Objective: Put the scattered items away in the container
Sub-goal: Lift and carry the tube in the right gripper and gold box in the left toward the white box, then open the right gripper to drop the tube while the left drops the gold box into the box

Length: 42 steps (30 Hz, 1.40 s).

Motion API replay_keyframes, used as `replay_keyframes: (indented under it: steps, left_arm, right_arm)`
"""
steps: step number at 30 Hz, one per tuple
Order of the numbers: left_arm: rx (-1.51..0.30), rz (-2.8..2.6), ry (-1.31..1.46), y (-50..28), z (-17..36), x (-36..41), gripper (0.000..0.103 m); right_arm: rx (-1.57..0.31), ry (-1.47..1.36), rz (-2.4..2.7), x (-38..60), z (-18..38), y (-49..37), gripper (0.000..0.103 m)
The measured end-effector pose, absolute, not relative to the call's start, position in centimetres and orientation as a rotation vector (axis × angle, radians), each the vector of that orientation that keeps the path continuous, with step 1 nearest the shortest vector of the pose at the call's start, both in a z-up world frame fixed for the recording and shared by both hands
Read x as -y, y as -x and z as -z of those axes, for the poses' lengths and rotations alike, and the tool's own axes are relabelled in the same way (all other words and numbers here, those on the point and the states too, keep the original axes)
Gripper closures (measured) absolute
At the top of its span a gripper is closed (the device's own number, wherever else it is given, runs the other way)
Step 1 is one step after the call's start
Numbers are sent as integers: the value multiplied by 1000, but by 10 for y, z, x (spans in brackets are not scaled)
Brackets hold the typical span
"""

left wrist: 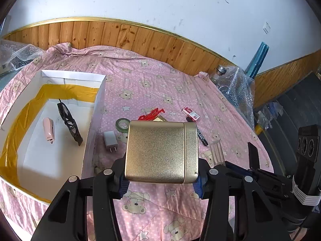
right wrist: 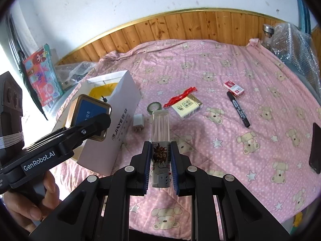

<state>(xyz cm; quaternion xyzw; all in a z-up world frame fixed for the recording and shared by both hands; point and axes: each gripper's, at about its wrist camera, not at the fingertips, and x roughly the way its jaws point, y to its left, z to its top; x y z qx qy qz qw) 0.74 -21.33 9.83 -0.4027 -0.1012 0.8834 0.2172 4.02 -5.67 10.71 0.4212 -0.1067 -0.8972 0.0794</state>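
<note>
Surface: pink bedsheet (right wrist: 230, 76) w/ bear and star print is covering the whole work area, wrinkling along the far edge.
Room: white scuffed wall above wood panelling (left wrist: 140, 38) w/ a gold trim strip; bubble wrap (left wrist: 236, 88) and a glass jar (right wrist: 267, 35) are sitting at the far right corner; a colourful box (right wrist: 43, 74) is leaning at the left.
Container: white cardboard box (left wrist: 98, 98), yellow tape lining the inner walls, is lying at the left of the sheet; a pink stapler (left wrist: 48, 129) and a black fan-like item (left wrist: 69, 123) are lying inside.
Left gripper (left wrist: 160, 182): jaws are clamping a gold tin (left wrist: 161, 150) by its lower edge, held up off the sheet, just right of the box.
Right gripper (right wrist: 160, 168): pads are closing narrow on a clear tube w/ printed base (right wrist: 160, 140), upright-ish, pointing away.
Scattered items, mid-sheet: green tape roll (right wrist: 154, 106), white charger plug (right wrist: 138, 123), red clip (right wrist: 180, 97) touching a yellow card pack (right wrist: 187, 106), black marker (right wrist: 237, 109), small red-white box (right wrist: 234, 89).
Right edge: dark slab, prob. a phone (right wrist: 315, 148), though it's cut off by the lens rim.
Person: a hand (right wrist: 30, 196) is gripping the left tool's handle.
</note>
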Motion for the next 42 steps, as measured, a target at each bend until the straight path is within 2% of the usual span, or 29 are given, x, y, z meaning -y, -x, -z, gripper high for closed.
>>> replay_keyframes:
  steps: [17,31,42]
  left_arm:
    - [265,-2502,1041,-30,-124,224,51]
    - [517,-2632,1070,-21,-116,328,51]
    - [575,-2691,1148,0,-100,378,51]
  right_arm:
    - [333,-1196,2652,69,-124,-49,84]
    - [205,-1243,2504,139,-121,-10,84]
    - [168,-1186,2421,182,-141,22,84]
